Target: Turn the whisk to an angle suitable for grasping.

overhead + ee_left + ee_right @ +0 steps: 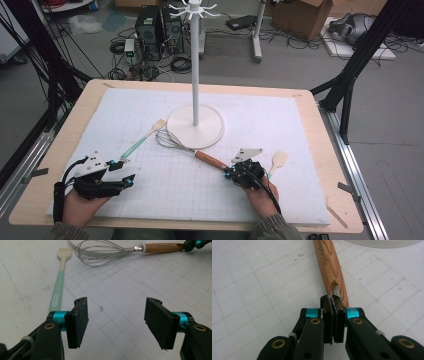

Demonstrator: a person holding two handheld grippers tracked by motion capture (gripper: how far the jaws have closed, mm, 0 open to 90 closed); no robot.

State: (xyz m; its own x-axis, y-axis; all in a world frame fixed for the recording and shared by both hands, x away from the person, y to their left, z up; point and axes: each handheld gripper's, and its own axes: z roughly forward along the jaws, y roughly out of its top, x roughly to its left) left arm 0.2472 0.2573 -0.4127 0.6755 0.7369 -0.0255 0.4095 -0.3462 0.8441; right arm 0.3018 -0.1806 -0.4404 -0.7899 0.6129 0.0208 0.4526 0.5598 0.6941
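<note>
A wire whisk (210,160) with a wooden handle lies on the white gridded mat, its wires (100,253) against the stand's round base. My right gripper (333,302) is shut on the slotted end of the whisk handle (329,267), low at the mat; it is right of centre in the high view (229,172). At the near left my left gripper (122,172) rests open, and nothing lies between its pads (117,322). A pastry brush (58,282) with a mint handle lies just beyond its left jaw.
A white hanging stand (195,127) with a tall pole and hooks on top stands mid-mat. A wooden spatula (277,161) lies right of my right gripper. The mat (300,200) covers most of the wooden table. Cables, computers and boxes lie on the floor behind.
</note>
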